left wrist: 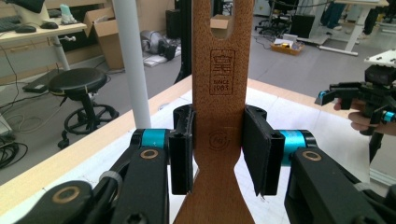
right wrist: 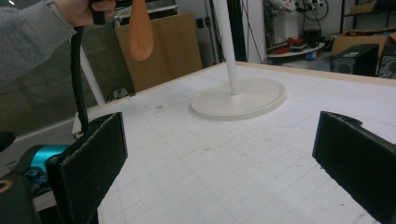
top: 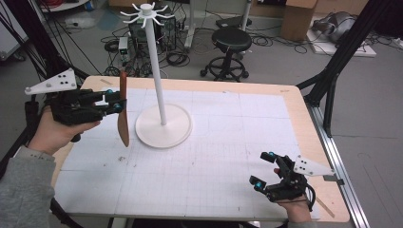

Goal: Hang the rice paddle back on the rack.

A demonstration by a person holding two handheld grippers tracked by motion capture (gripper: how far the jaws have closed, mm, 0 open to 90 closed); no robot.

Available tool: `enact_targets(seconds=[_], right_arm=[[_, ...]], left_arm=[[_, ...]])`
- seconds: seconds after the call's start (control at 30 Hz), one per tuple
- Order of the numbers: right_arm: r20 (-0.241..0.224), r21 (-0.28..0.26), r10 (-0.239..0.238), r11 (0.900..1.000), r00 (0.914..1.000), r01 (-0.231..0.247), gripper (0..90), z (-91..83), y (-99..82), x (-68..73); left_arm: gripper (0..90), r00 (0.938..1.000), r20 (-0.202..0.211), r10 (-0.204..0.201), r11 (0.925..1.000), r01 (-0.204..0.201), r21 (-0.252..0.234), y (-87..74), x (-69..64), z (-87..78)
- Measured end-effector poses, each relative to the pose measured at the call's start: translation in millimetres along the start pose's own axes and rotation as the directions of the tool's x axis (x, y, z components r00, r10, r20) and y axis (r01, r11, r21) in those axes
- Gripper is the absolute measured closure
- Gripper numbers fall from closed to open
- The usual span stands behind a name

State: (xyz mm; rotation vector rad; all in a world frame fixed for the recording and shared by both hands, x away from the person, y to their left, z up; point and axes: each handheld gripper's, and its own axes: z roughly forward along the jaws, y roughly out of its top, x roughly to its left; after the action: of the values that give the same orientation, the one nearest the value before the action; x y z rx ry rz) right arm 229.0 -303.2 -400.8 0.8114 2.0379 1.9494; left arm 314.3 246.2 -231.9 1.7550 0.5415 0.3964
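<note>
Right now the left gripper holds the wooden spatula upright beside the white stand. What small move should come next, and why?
Probably lift it higher and toward the hooks. The left gripper is clamped on the wooden spatula at its handle, blade down, clear of the table. The handle's hanging hole sits well below the top of the white stand, so it likely must rise first.

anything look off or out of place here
Nothing stands out. The wooden spatula hangs upright in the left gripper, clear of the table. The white hook stand stands straight on its round base. The right gripper rests open with nothing between its jaws.
</note>
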Motion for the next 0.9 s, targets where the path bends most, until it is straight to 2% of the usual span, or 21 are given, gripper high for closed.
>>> enact_targets(seconds=[0.13,0.23,0.4,0.5,0.9], right_arm=[[-0.003,0.004,-0.017,0.9999,0.9999,0.017,2.1,-0.6,3.9,0.2],[0.003,-0.012,-0.019,0.9997,0.9998,0.019,2.1,-2.4,5.1,-1.7],[0.0,-0.026,0.006,0.9996,1.0,-0.006,2.1,-3.4,2.0,-3.5],[-0.004,-0.028,0.005,0.9996,1.0,-0.005,2.1,-3.0,2.6,-1.9],[0.0,-0.034,-0.001,0.9994,1.0,0.001,2.1,-5.7,3.2,-1.4]], left_arm=[[65.1,1.0,-0.003,0.005,0.9999,-0.005,-0.01,11.2,1.9,-0.3],[65.1,0.9999,-0.002,0.013,0.9998,-0.013,-0.018,17.7,3.0,-1.1],[65.1,0.9998,0.008,0.02,0.9994,-0.02,-0.029,27.2,7.5,-0.6],[65.1,0.9995,0.004,0.03,0.9994,-0.03,-0.018,31.0,9.9,1.4],[65.1,0.9992,-0.039,0.009,0.9993,-0.01,-0.036,41.9,23.5,2.7]])
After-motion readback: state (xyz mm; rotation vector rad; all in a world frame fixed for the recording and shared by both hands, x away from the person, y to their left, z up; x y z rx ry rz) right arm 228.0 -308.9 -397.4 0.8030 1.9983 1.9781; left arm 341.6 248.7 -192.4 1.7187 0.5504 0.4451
